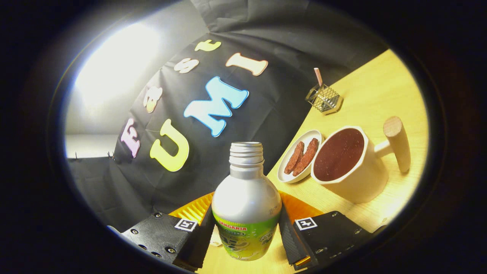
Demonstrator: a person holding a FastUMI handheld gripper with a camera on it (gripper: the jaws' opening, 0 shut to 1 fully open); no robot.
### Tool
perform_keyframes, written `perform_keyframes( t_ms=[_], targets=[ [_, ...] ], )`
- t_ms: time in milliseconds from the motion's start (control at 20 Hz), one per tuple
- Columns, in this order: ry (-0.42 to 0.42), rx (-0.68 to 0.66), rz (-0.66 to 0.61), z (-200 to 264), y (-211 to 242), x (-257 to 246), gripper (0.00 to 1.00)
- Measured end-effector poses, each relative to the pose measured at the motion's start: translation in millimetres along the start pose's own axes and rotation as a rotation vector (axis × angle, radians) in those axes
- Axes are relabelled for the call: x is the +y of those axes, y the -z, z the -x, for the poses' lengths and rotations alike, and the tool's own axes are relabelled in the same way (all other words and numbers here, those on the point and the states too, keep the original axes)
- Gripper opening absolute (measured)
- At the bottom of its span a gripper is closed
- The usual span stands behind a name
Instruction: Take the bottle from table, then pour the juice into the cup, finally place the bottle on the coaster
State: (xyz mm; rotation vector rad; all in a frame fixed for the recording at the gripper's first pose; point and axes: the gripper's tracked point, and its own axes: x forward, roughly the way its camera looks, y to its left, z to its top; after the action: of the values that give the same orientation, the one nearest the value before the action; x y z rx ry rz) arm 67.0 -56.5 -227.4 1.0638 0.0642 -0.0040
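A silver bottle (246, 198) with a green label and an uncapped threaded neck stands between my fingers, and my gripper (245, 230) is shut on its lower body. The view is tilted, so the bottle and table lean. Behind the bottle's base lies an orange ribbed coaster (198, 208), showing on both sides of it. Beyond the right finger stands a white cup (352, 167) with a wooden handle, filled with dark reddish-brown liquid.
A small white dish (289, 173) with two brown strips sits beside the cup. Farther off on the wooden table (380, 91) is a wire holder (323, 99) with a pink stick. The black cloth wall hangs close behind.
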Motion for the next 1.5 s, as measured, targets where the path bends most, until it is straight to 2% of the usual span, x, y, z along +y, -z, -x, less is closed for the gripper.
perform_keyframes(
  t_ms=[600, 1500],
  targets=[
    [-0.03, -0.039, -0.301, -15, -8, 4, 0.78],
    [-0.065, -0.119, -0.651, -28, -11, 17, 0.78]
  ],
)
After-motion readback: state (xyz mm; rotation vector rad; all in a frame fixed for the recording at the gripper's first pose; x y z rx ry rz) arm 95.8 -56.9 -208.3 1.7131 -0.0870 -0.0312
